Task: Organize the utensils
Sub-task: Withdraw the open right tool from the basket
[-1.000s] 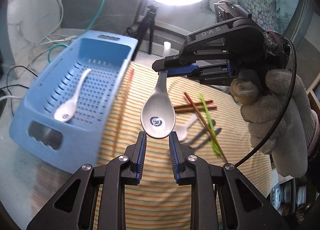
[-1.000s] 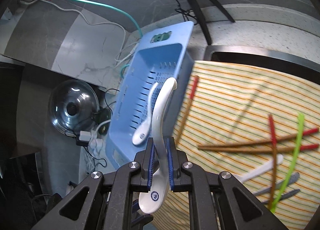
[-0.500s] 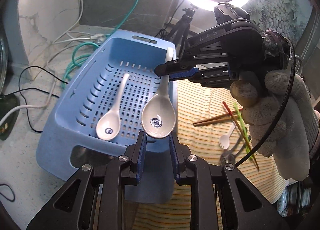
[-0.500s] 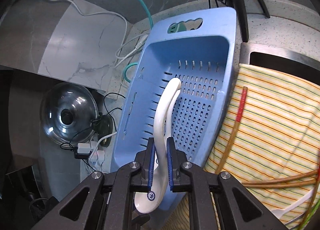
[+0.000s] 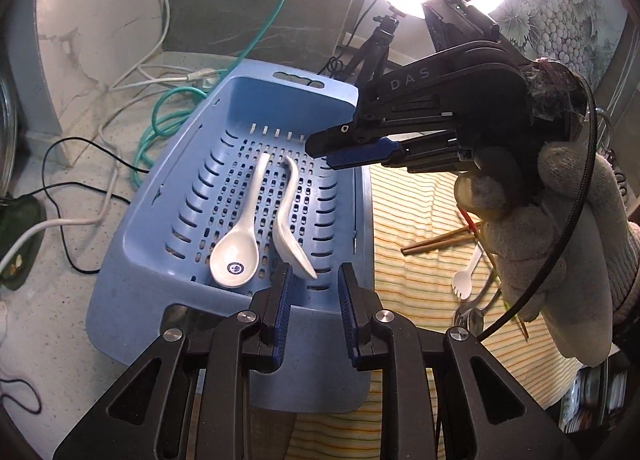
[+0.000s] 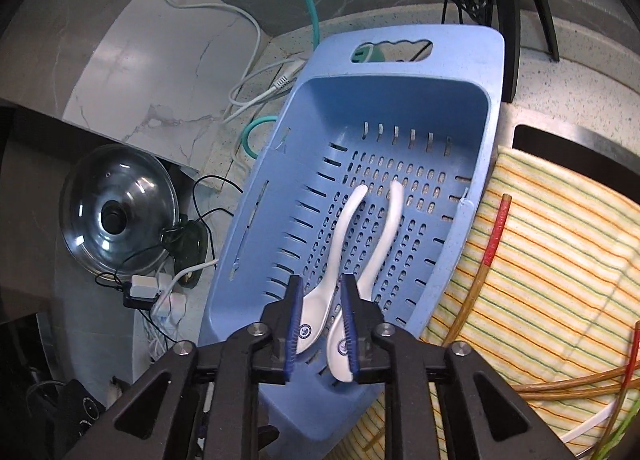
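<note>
Dropping the second white spoon into the blue basket (image 5: 132, 228) looks like the step in hand right now. On the left side of the basket floor lies one white spoon (image 5: 240, 248), flat, with its bowl up and a small blue mark in it. Just beside it to the right lies the other white spoon (image 5: 290, 228), tipped on its side. They lie close, handles almost side by side.

The left gripper (image 5: 314, 292) sits low over the near wall of the basket. Its jaws stand a little apart and nothing is between them.

The right gripper (image 6: 322, 324), held in a gloved hand (image 5: 560, 244), hangs above the basket. Its jaws have just been opening, and the spoon it let go is now down in the basket, not pinched.

Further right, on the striped cloth (image 5: 420, 228), more things wait: brown chopsticks with red tips (image 6: 494, 244), a small white plastic fork (image 5: 466, 272) and some metal cutlery I cannot make out well.

I think the next move is to swing back over the cloth, pick one thin thing, and pinch it carefully, since chopsticks can roll or slip.
</note>
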